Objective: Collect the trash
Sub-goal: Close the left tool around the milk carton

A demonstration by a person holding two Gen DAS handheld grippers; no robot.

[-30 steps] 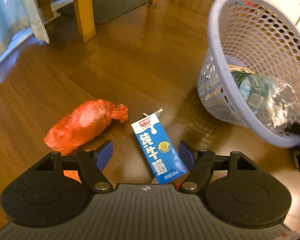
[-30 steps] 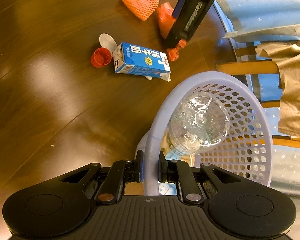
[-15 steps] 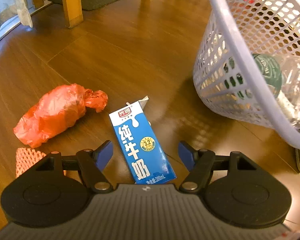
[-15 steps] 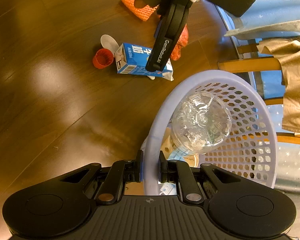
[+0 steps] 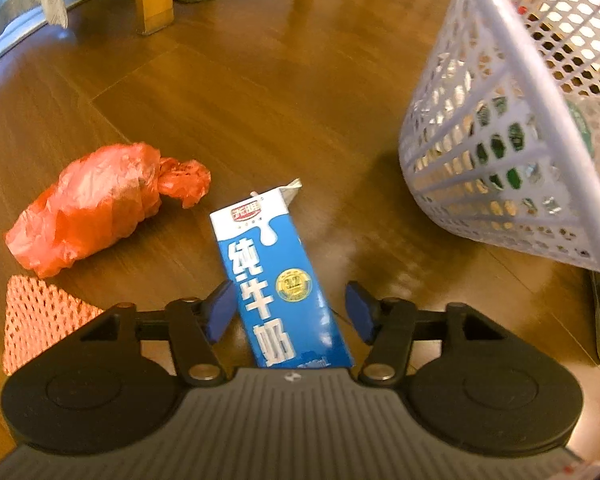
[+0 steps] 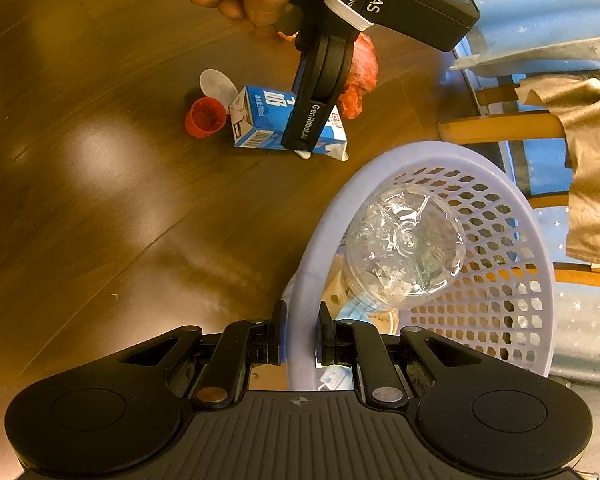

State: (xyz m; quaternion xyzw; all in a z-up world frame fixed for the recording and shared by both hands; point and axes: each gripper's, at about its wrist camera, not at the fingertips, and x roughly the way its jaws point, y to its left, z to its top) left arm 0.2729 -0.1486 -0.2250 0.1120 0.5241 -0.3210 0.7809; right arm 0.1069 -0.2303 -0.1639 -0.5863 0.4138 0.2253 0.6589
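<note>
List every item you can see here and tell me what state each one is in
Milk carton: lying flat, top torn open.
Left gripper: straddling the carton, closing, not yet gripping.
Right gripper: shut on the basket rim.
Basket: tilted.
Plastic bottle: crushed, in the basket.
Red bag: crumpled on the floor.

Left gripper (image 5: pixel 290 312) straddling milk carton (image 5: pixel 278 276) on wooden floor (image 5: pixel 260 92).

Jaws have just been closing; the left blue pad sits at the carton's edge, the right pad stands clear, no grip evident. 1 red plastic bag (image 5: pixel 96 208) lies left of the carton, orange foam net (image 5: pixel 36 316) below it. White mesh basket (image 5: pixel 512 128) stands tilted at right, apart from the carton.
</note>
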